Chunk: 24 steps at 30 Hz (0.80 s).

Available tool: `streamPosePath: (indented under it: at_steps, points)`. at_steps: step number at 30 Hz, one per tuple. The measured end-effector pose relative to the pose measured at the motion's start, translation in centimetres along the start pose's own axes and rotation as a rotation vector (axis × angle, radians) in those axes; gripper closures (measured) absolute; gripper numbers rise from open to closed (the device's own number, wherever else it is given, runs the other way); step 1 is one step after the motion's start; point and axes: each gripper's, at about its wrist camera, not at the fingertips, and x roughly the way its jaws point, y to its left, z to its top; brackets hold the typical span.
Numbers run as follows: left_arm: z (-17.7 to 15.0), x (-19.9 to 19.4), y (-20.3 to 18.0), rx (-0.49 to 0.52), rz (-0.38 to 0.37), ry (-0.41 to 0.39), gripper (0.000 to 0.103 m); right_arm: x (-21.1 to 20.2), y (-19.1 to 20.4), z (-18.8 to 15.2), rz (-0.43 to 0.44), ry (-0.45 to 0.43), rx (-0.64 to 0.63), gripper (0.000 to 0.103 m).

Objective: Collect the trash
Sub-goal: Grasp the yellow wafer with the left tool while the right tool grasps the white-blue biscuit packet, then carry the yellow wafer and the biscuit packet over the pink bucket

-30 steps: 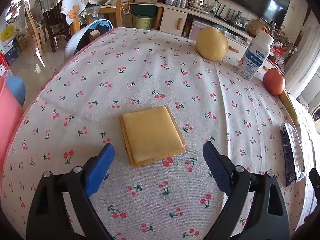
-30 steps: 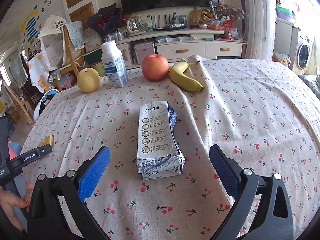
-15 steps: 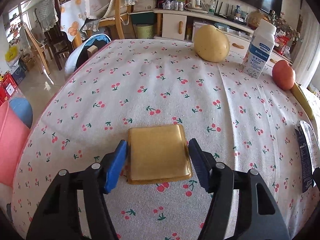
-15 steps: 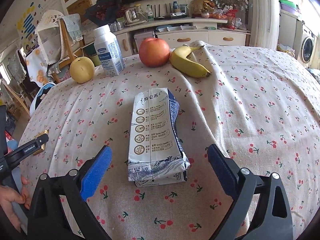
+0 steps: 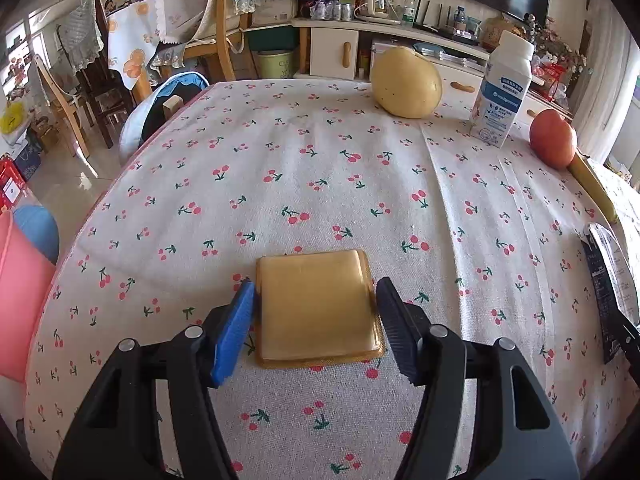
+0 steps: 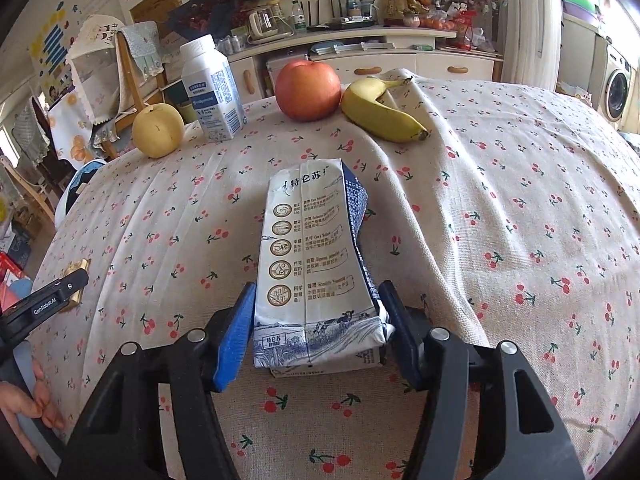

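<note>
White sideboard (image 6: 360, 60), wooden chairs (image 5: 216, 32), sunlit floor (image 5: 68, 184).

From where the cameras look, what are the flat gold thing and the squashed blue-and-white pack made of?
Gold packet: probably foil or metallised plastic; smooth, dull sheen, crimped rim. Milk carton: likely coated paperboard; printed, glossy, creased flat along its folds.

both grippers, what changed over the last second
The left gripper closed in from wide open onto the sides of the flat golden packet. The right gripper came forward around the flattened milk carton, jaws closing, pads at its sides. Pear, milk bottle, apple and banana stayed put.
</note>
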Motion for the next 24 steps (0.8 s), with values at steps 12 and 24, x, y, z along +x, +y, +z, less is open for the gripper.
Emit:
streamPosePath:
  at_steps: [12,24]
  points:
    - [-1.0,-2.7,0.9,0.028,-0.027,-0.019,0.040,-1.0,1.0,-0.4,0.078,-0.018,-0.020,0.044]
    - [-2.7,-7.9,4.0,0.072,-0.054,-0.066,0.040,-2.6,3.2,-1.1,0.183,-0.018,-0.070,0.044]
